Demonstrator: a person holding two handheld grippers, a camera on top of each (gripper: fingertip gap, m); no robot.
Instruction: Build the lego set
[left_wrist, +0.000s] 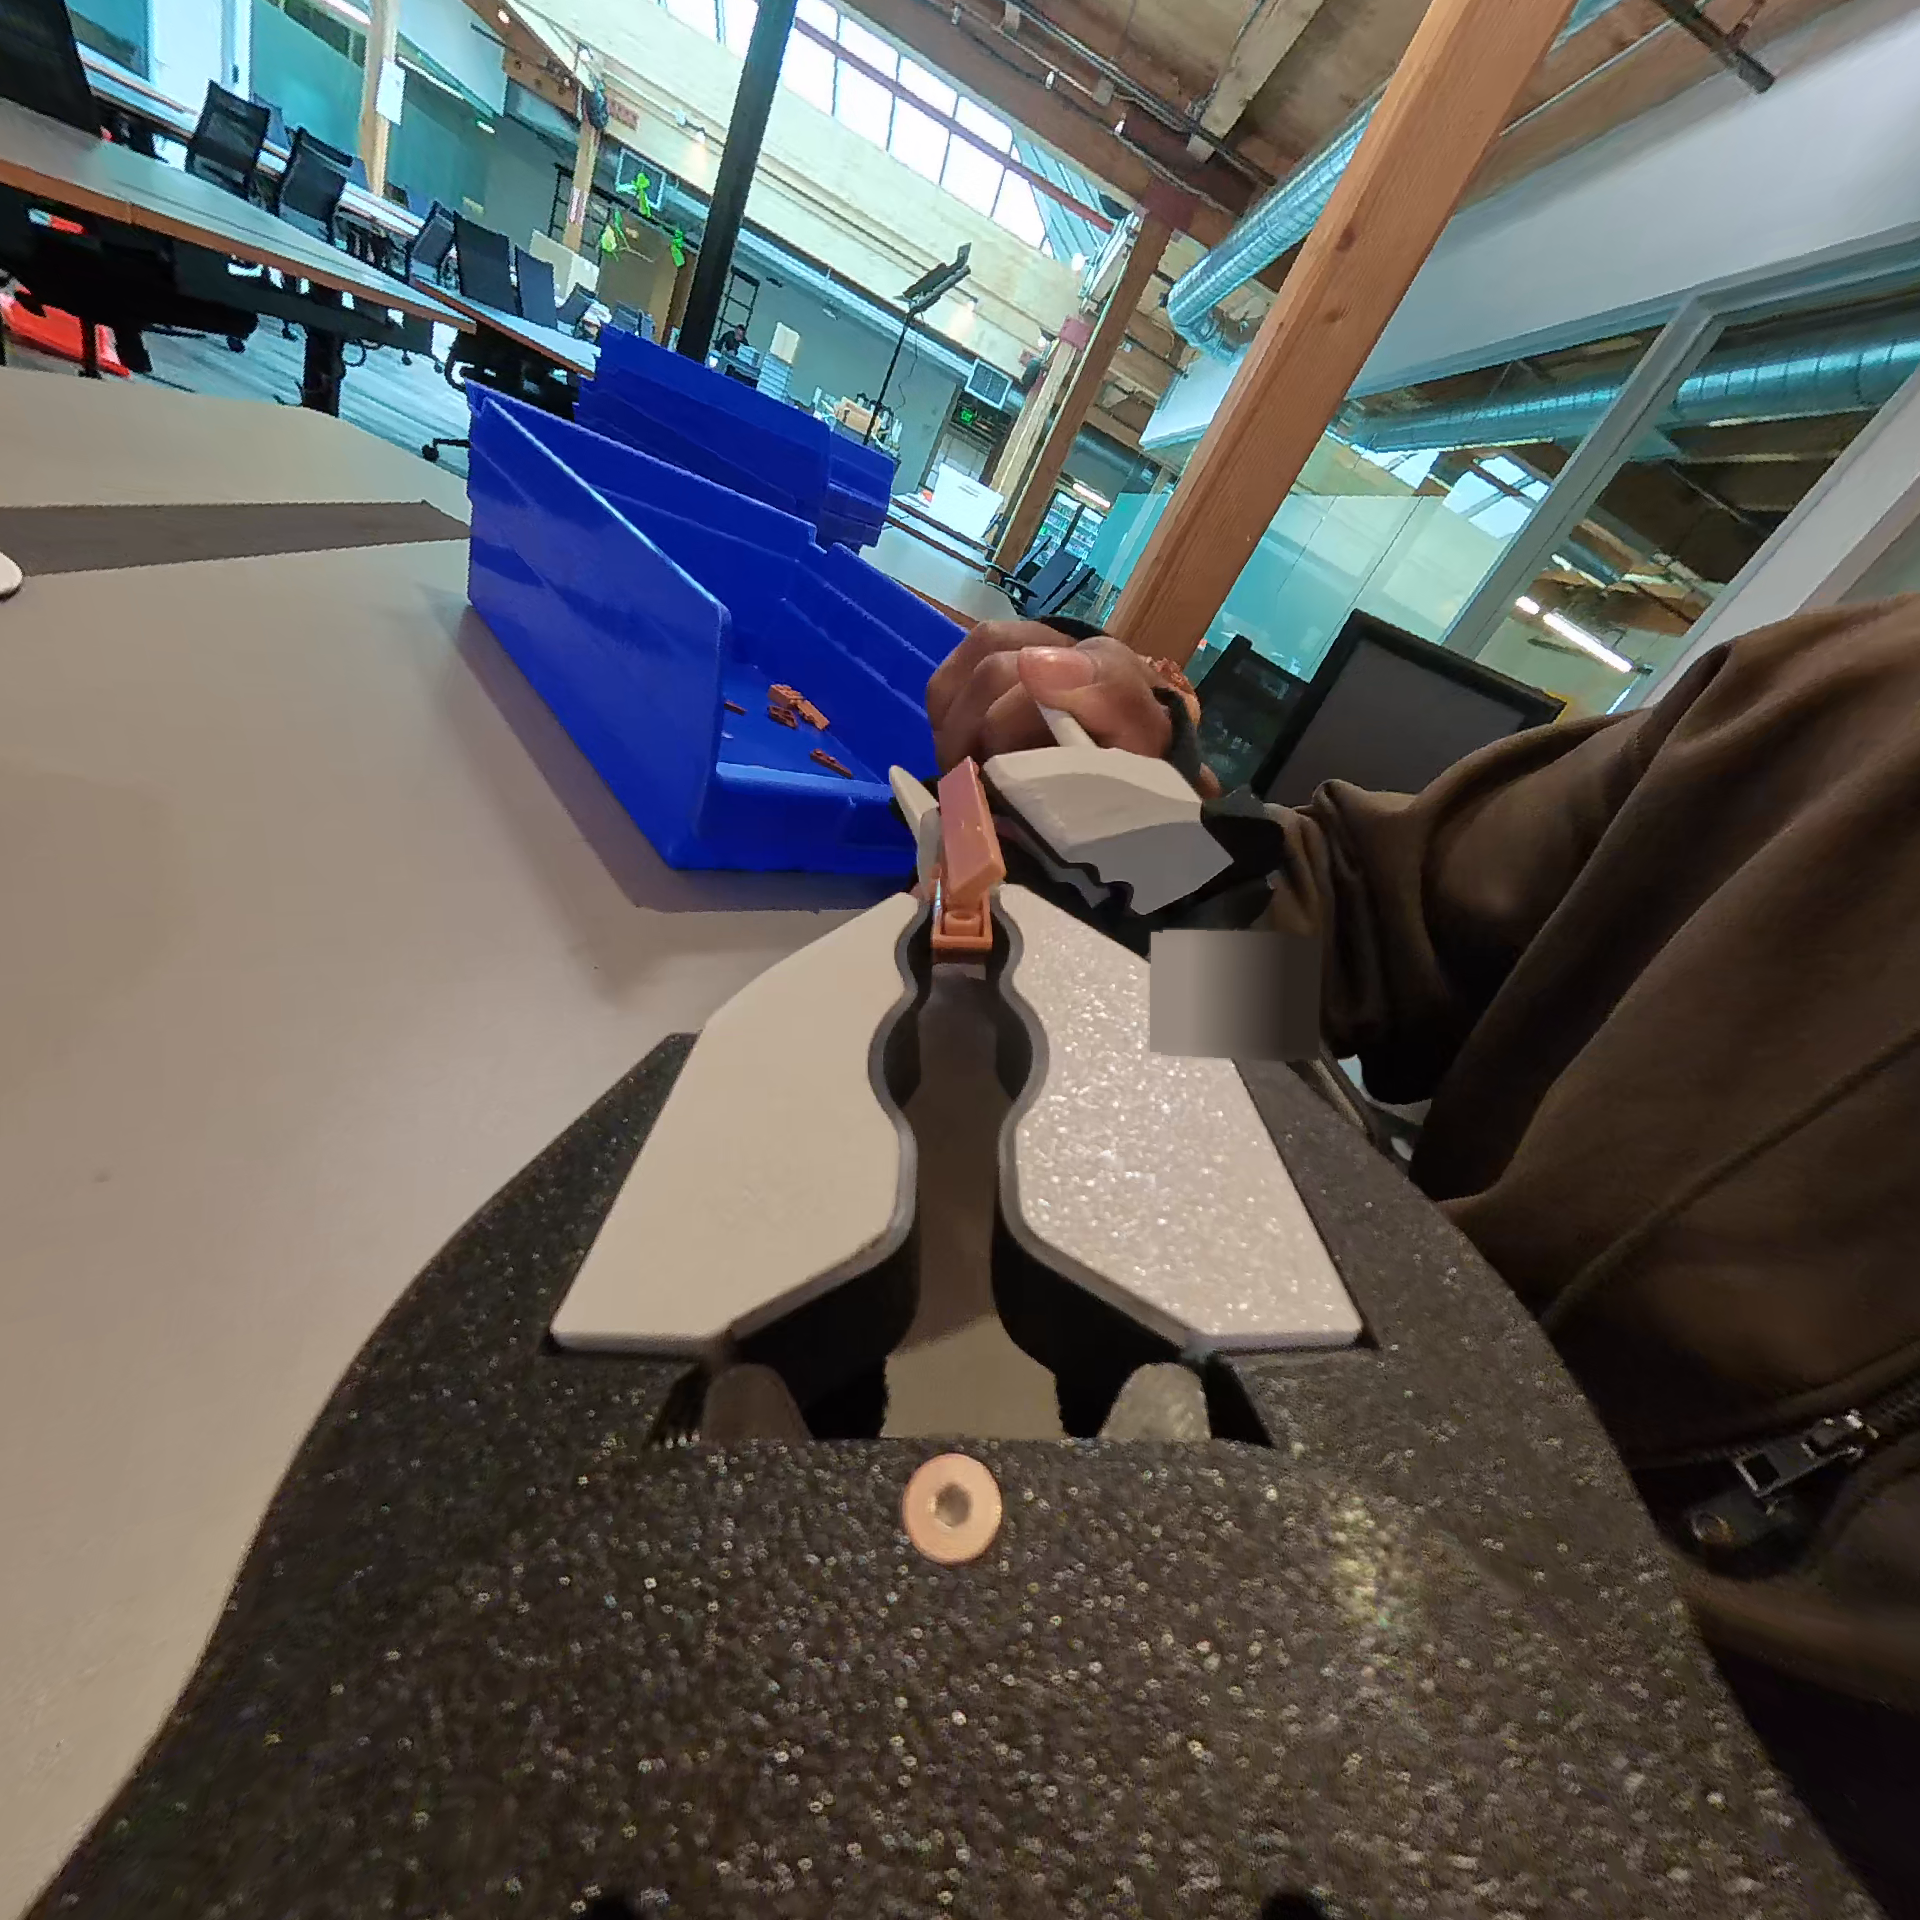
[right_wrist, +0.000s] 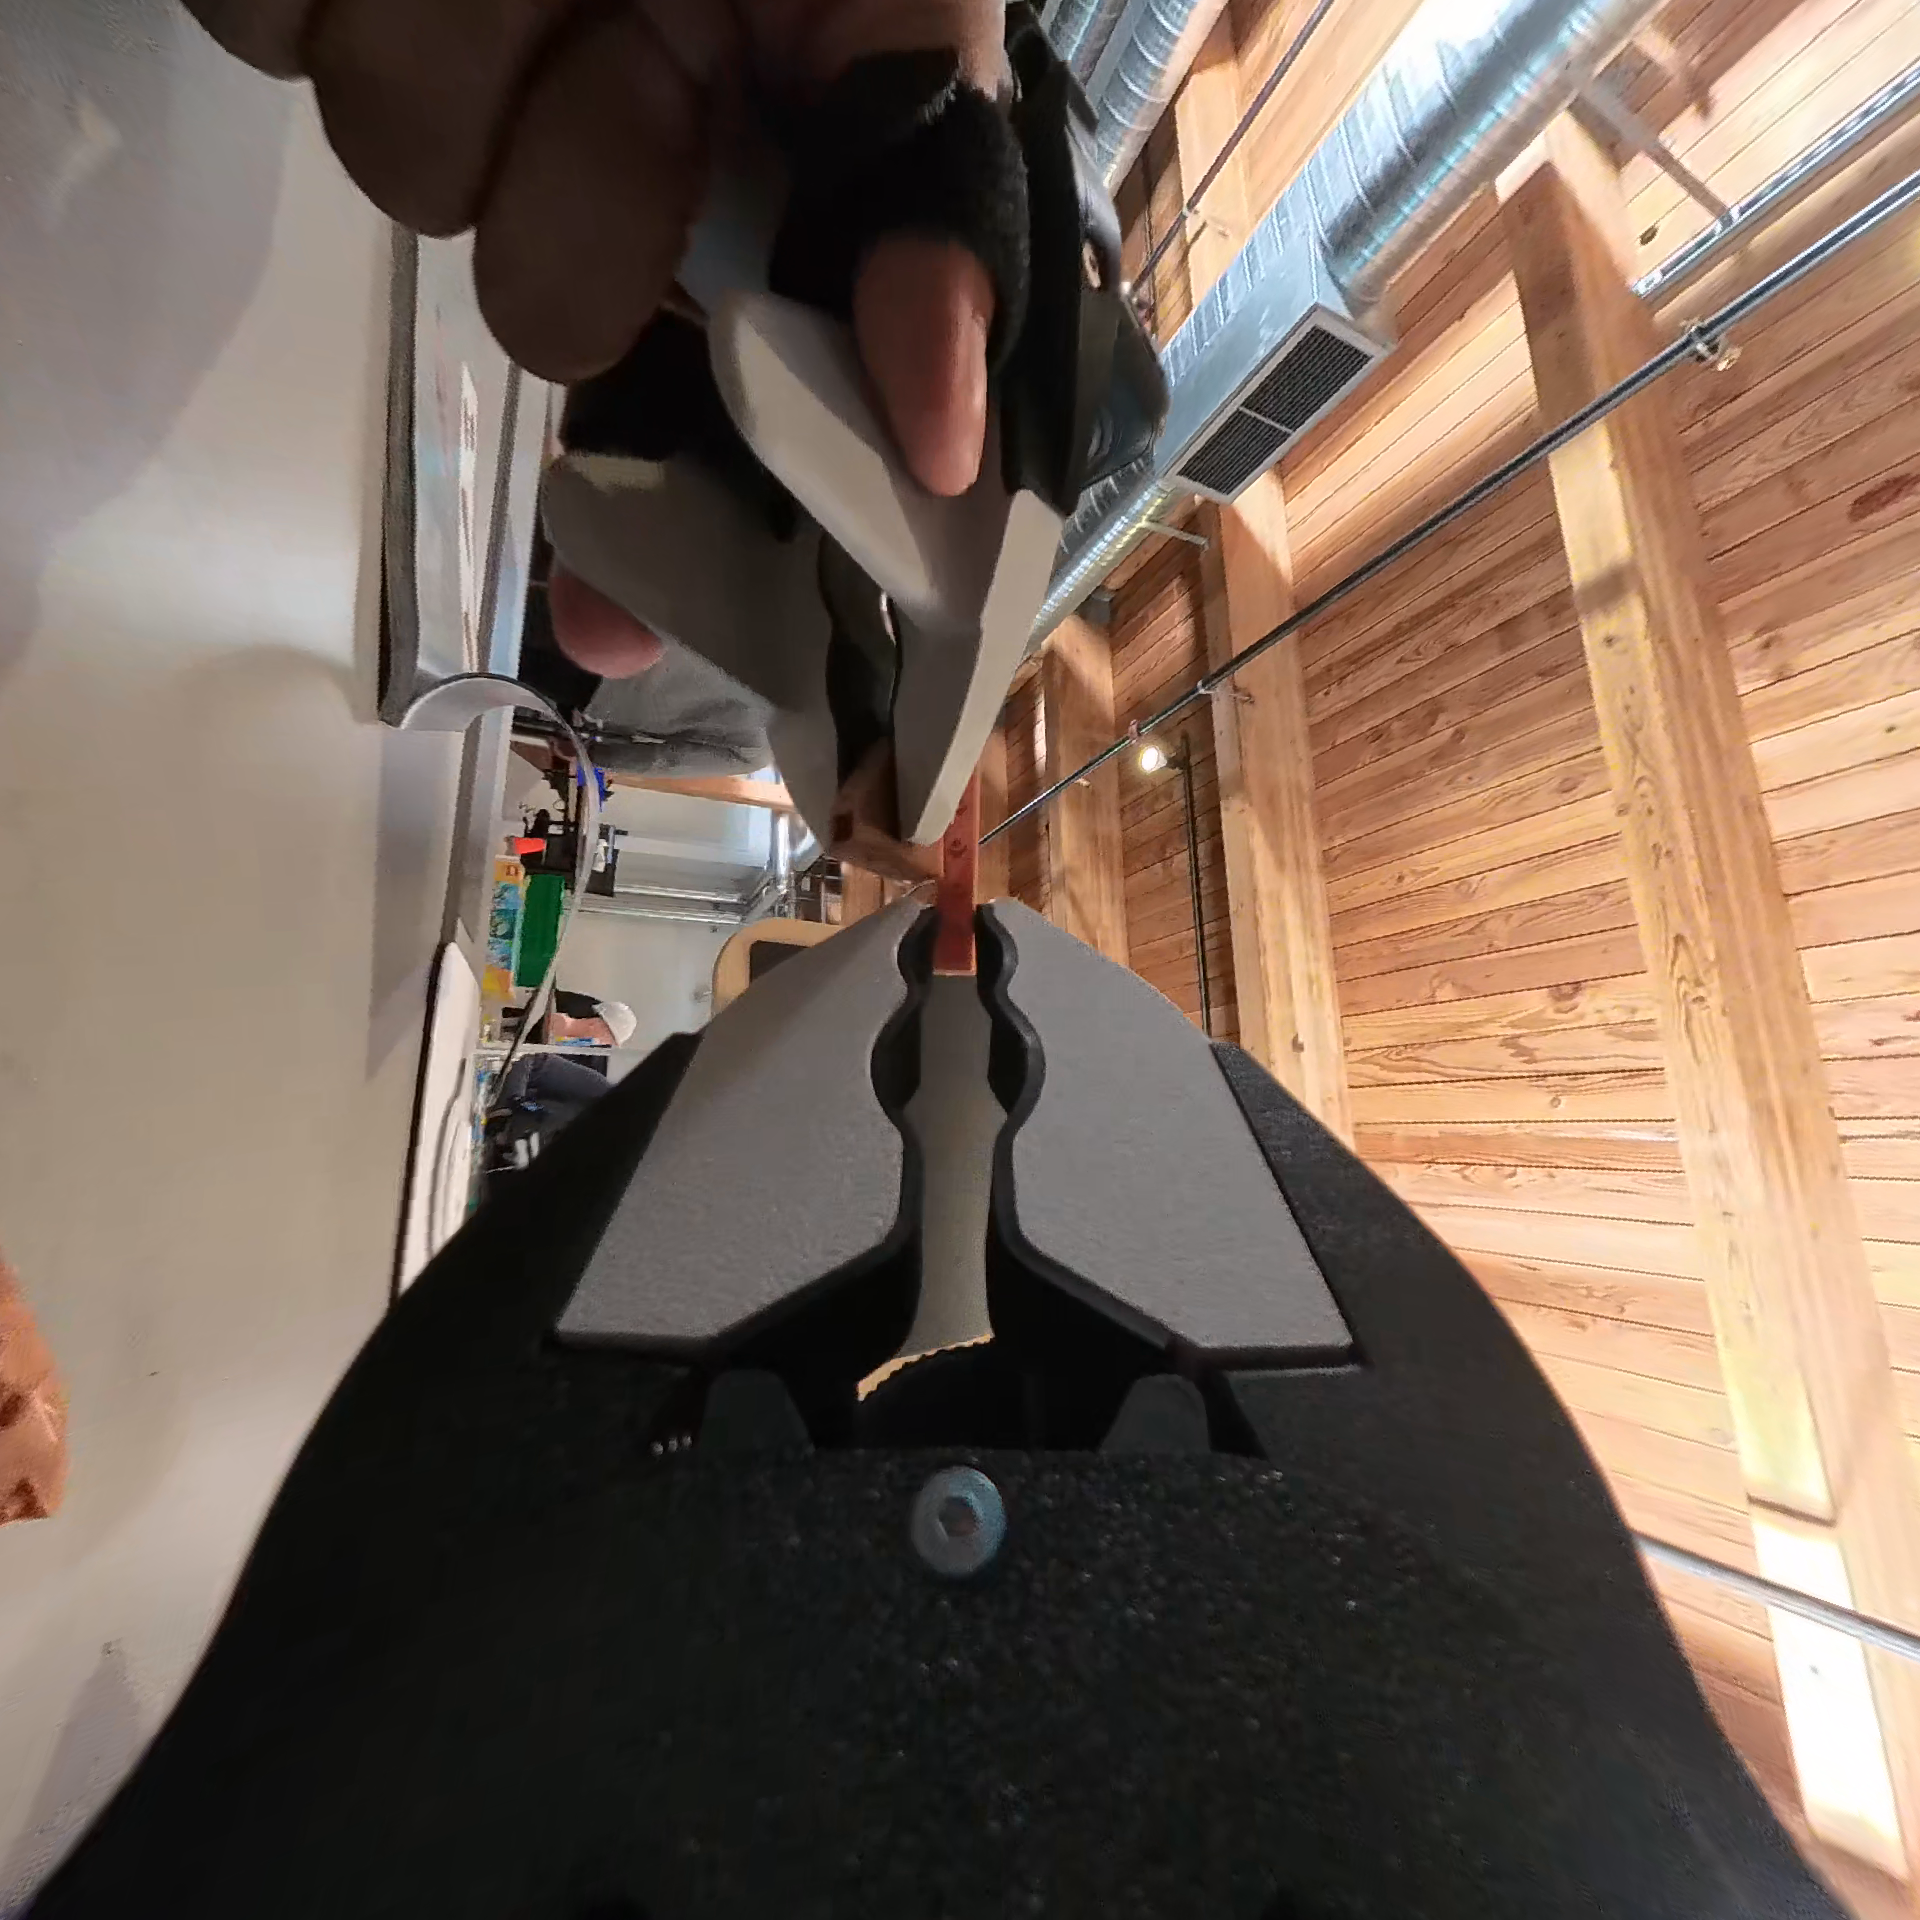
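My left gripper (left_wrist: 958, 916) is shut on a small orange-brown lego piece (left_wrist: 958, 930), held above the table. My right gripper (right_wrist: 951, 923) is shut on a thin red-brown lego plate (right_wrist: 956, 914). In the left wrist view that plate (left_wrist: 971, 826) stands tilted between the right gripper's fingers (left_wrist: 1091, 821), its lower end against the left gripper's piece. In the right wrist view the left gripper (right_wrist: 883, 821), held by a gloved hand (right_wrist: 623, 156), meets my tips from above with its tan piece (right_wrist: 868, 821). The joint itself is partly hidden.
An open blue bin (left_wrist: 603, 623) stands on the grey table (left_wrist: 260, 987) ahead of the left gripper, with several brown lego pieces (left_wrist: 800, 717) inside. More blue bins are stacked behind. A brown sleeve (left_wrist: 1610, 987) fills the right. An orange-brown lego build (right_wrist: 26, 1403) shows at the right wrist view's left edge. Both grippers' tips are close together, under 4 cm apart.
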